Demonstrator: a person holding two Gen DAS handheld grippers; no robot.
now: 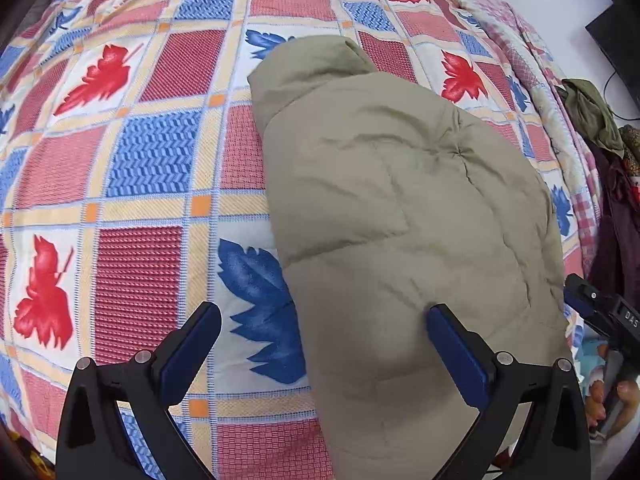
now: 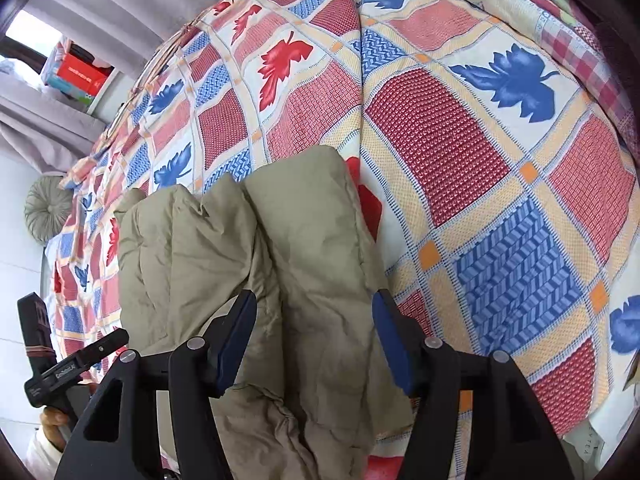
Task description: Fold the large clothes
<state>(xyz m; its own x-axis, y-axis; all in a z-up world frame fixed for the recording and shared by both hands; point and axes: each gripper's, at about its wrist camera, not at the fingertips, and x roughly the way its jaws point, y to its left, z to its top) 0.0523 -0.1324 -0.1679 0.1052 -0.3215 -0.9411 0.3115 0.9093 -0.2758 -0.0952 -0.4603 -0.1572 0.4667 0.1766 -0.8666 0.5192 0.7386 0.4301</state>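
Observation:
A khaki padded jacket (image 1: 400, 208) lies folded into a thick bundle on a bedspread (image 1: 140, 168) checked in red and blue with leaf prints. My left gripper (image 1: 325, 312) hangs over the bundle's near left edge with its jaws wide open; one finger is above the bedspread, the other above the jacket. In the right wrist view the jacket (image 2: 304, 248) shows as puffy folded layers. My right gripper (image 2: 315, 298) stands open over it, fabric below the gap, pads not pressing. Each view catches the other gripper at its edge: the right gripper (image 1: 604, 316) and the left gripper (image 2: 72, 364).
A heap of dark and olive clothes (image 1: 600, 128) sits beyond the bed's right side. A round grey cushion (image 2: 48, 208) rests by the bed's far corner. Coloured boxes (image 2: 76, 76) stand on a ledge near grey curtains. The bed's edge lies just below the jacket.

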